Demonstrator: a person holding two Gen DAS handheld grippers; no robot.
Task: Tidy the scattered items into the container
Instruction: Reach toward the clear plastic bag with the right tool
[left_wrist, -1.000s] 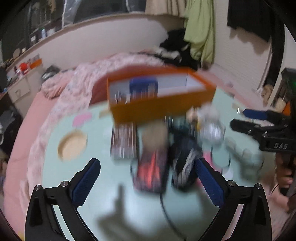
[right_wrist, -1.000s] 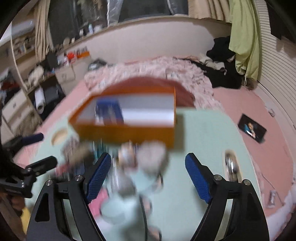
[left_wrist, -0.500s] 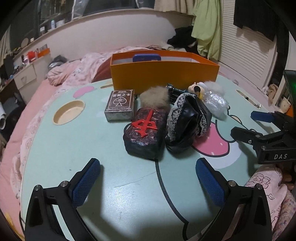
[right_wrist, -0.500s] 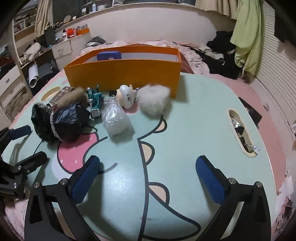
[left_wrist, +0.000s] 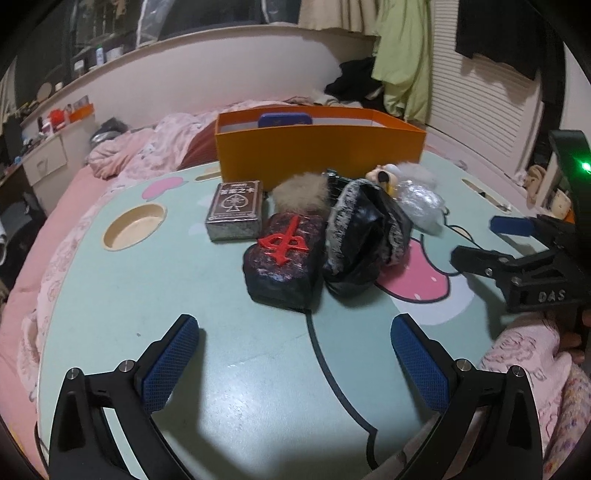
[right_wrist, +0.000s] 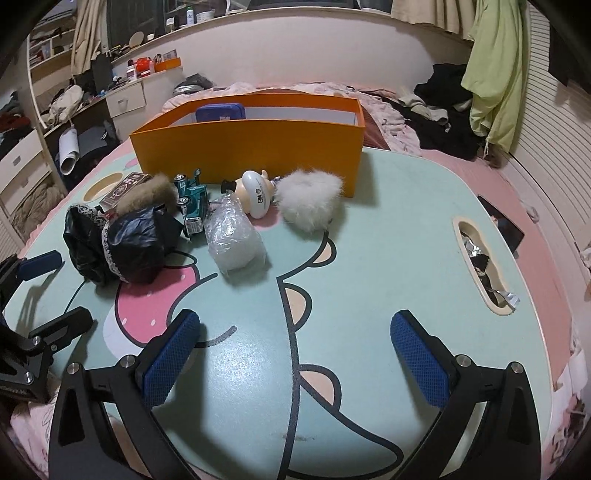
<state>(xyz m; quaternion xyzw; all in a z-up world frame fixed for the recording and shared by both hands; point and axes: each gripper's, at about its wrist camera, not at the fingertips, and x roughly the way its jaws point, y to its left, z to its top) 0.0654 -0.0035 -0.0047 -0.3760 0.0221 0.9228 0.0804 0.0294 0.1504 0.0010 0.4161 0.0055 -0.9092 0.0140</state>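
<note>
An orange box (left_wrist: 317, 155) (right_wrist: 251, 155) stands at the table's far side with a blue item (right_wrist: 220, 112) inside. In front lie a black block with a red symbol (left_wrist: 284, 264), a card deck (left_wrist: 236, 208), a black lace-edged bundle (left_wrist: 364, 236) (right_wrist: 118, 242), a brown fur puff (left_wrist: 301, 192), a white fur puff (right_wrist: 310, 199), a clear plastic packet (right_wrist: 234, 236), a teal toy truck (right_wrist: 192, 206) and a cream figurine (right_wrist: 256, 194). My left gripper (left_wrist: 295, 360) is open and empty, short of the black block. My right gripper (right_wrist: 295, 358) is open and empty over bare table.
The mint table (left_wrist: 258, 387) carries a cartoon print, a round cup recess (left_wrist: 133, 226) at left and a slot (right_wrist: 484, 266) at right holding small clutter. A pink bed (left_wrist: 140, 147) lies behind. The right gripper shows in the left wrist view (left_wrist: 517, 254).
Both views have gone from blurred motion to steady. Both grippers have drawn back and lower, so the items and box now sit further ahead. Both stay open.
</note>
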